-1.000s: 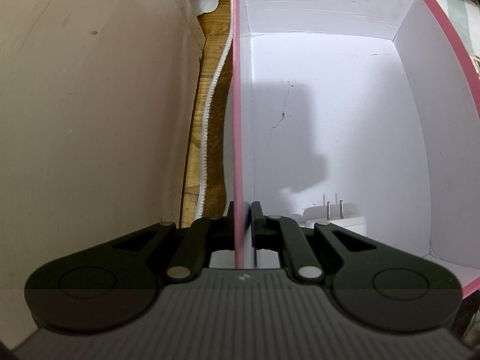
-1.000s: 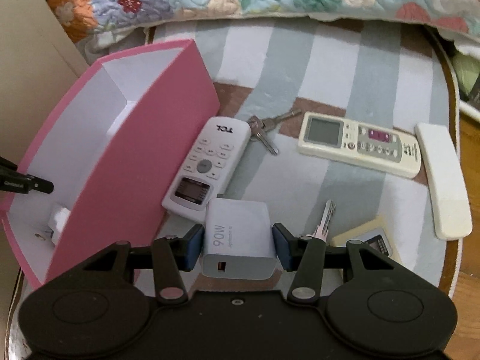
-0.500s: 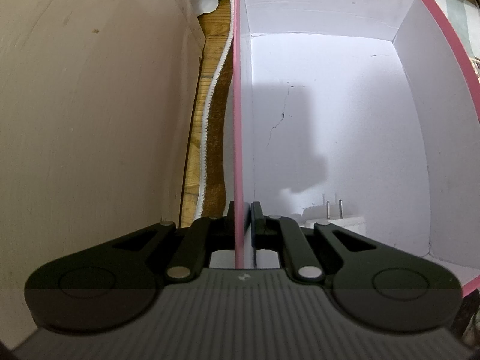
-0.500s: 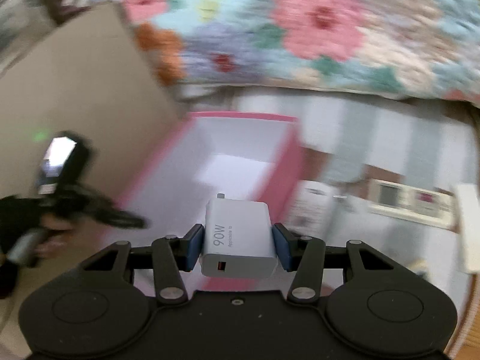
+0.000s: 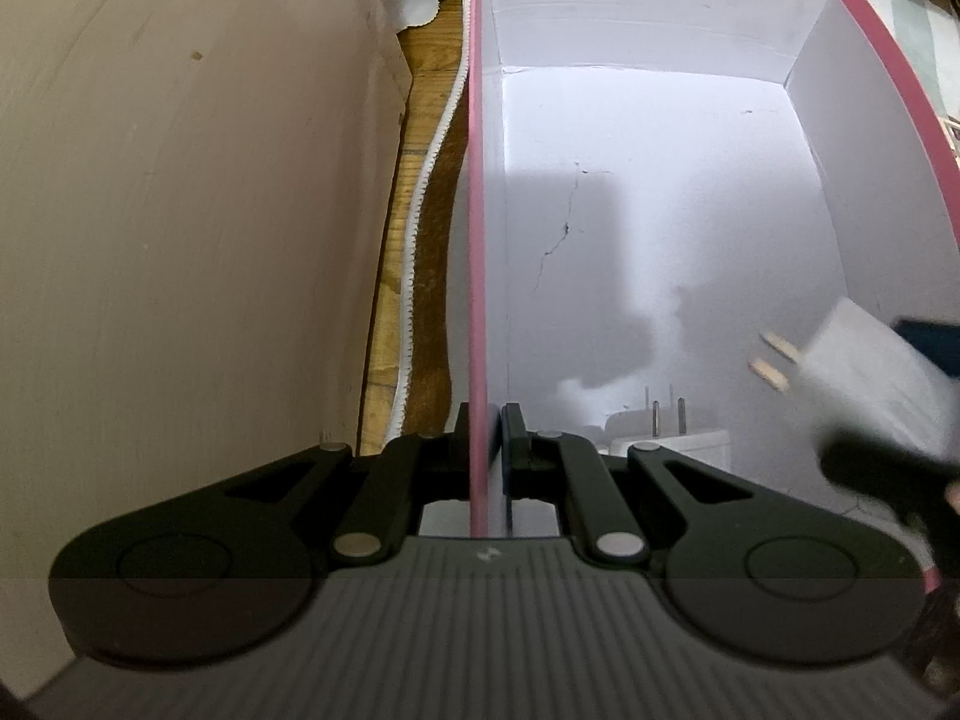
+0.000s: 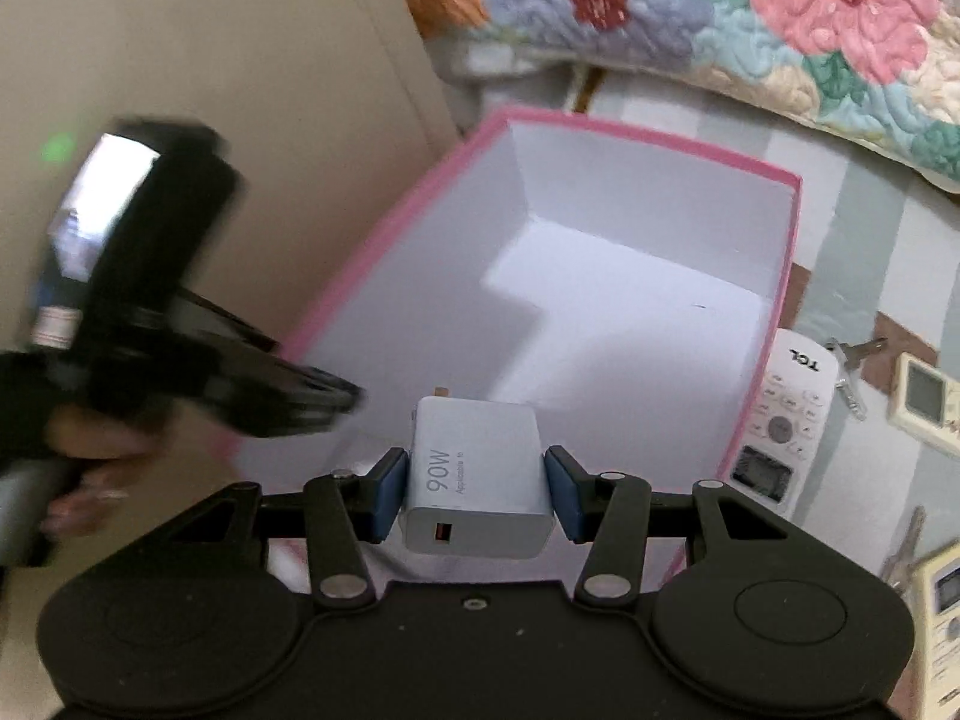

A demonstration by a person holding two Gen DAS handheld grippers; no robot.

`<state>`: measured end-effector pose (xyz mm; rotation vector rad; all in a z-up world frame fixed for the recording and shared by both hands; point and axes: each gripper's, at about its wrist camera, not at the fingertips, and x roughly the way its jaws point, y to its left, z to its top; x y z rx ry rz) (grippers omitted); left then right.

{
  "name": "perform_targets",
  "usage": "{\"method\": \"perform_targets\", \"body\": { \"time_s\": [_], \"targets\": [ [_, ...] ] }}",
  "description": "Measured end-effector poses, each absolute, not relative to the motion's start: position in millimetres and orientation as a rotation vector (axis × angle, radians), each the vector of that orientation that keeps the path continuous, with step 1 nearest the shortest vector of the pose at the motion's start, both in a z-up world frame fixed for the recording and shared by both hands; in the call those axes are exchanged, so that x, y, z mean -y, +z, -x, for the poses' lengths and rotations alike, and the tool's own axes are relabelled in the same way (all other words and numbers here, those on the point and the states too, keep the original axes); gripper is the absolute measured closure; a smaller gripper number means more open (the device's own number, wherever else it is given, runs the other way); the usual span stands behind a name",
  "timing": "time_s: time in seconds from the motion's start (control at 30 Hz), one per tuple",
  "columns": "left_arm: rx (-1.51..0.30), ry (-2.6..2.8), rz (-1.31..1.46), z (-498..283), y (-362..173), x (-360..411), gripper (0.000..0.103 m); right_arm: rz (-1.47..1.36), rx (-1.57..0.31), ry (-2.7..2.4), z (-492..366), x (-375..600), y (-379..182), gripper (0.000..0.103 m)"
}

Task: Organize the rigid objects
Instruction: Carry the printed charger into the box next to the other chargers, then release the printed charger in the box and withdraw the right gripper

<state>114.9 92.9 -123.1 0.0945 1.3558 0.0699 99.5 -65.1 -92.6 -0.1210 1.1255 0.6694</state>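
My right gripper (image 6: 477,489) is shut on a white 90W charger (image 6: 477,480) and holds it over the near end of the open pink box (image 6: 624,324). In the left wrist view the charger (image 5: 864,366) shows blurred at the right, inside the box, prongs pointing left. My left gripper (image 5: 485,438) is shut on the pink box's left wall (image 5: 475,240). A second white plug (image 5: 666,438) lies on the box floor just beyond my left fingertips. The left gripper also shows blurred in the right wrist view (image 6: 300,402).
A beige cardboard wall (image 5: 180,210) stands left of the box. On the striped mat right of the box lie a white TCL remote (image 6: 780,420), keys (image 6: 852,372) and a cream remote (image 6: 927,402). A flowered quilt (image 6: 750,18) lies behind.
My right gripper has lifted the charger off the mat and swung it left over the box, where it now shows in the left wrist view. My left gripper has held still on the box wall.
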Motion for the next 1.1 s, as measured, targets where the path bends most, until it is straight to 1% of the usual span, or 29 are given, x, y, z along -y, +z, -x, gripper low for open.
{"method": "perform_targets", "body": {
  "time_s": [0.2, 0.33, 0.4, 0.83, 1.0, 1.1],
  "targets": [
    [-1.356, 0.063, -0.084, -115, -123, -96, 0.097, 0.154, -1.152, 0.643, -103, 51, -104, 0.048],
    [-1.355, 0.063, -0.085, -115, -123, -97, 0.097, 0.234, -1.209, 0.610, -104, 37, -123, 0.048],
    [-1.354, 0.063, -0.080, -114, -123, -98, 0.098, 0.296, -1.204, 0.595, -99, 30, -128, 0.048],
    [-1.354, 0.055, -0.081, -114, -123, -99, 0.098, 0.443, -1.321, 0.628, -94, 18, -142, 0.048],
    [-1.355, 0.053, -0.090, -114, -124, -97, 0.098, 0.470, -1.404, 0.637, -107, 14, -145, 0.048],
    [-1.355, 0.054, -0.086, -114, -124, -97, 0.098, 0.409, -1.457, 0.640, -114, 16, -144, 0.048]
  ]
}}
